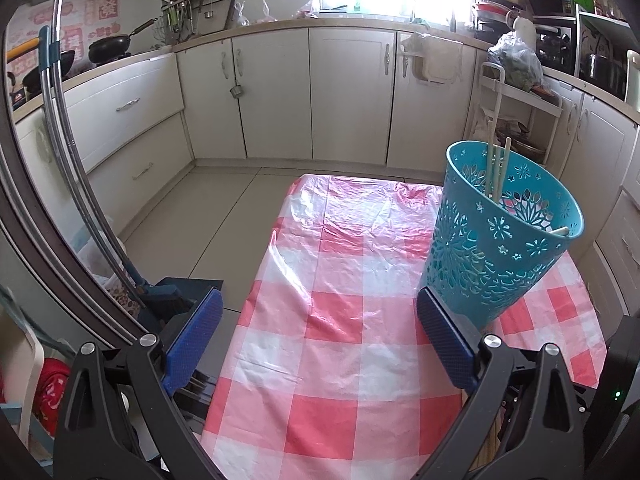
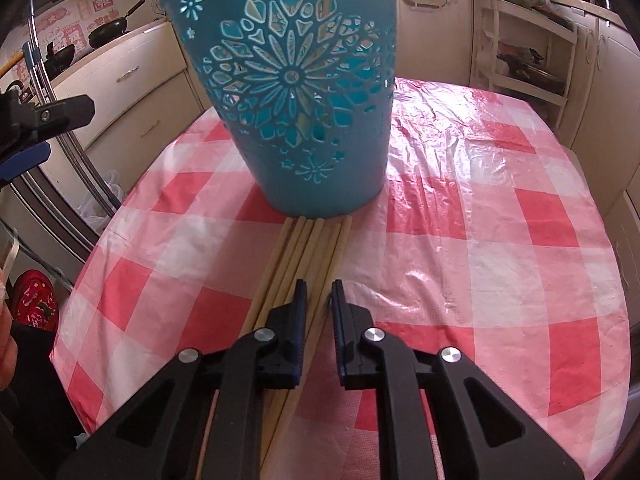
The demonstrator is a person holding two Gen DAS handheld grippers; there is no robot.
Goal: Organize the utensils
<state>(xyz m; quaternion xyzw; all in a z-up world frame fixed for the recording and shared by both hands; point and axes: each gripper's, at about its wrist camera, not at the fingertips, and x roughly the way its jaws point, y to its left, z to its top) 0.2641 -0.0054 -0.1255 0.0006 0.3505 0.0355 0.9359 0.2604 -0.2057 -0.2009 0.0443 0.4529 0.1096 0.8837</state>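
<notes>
A teal cut-out basket [image 1: 500,248] stands upright on the red-and-white checked tablecloth [image 1: 332,360], with a few pale chopsticks [image 1: 491,168] sticking up out of it. My left gripper [image 1: 318,296] hangs open and wide above the cloth, left of the basket, with nothing between its blue pads. In the right wrist view, several wooden chopsticks [image 2: 308,244] lie side by side on the cloth, their far ends against the foot of the basket [image 2: 296,92]. My right gripper [image 2: 320,286] is low over them, its jaws narrowed onto one or two chopsticks at the bundle's right side.
Cream kitchen cabinets [image 1: 276,92] run around the back and sides. A white shelf cart [image 2: 524,40] stands behind the table at the right. Metal poles and a dustpan [image 1: 176,292] lean at the left table edge. A person's hand [image 2: 6,344] shows at the far left.
</notes>
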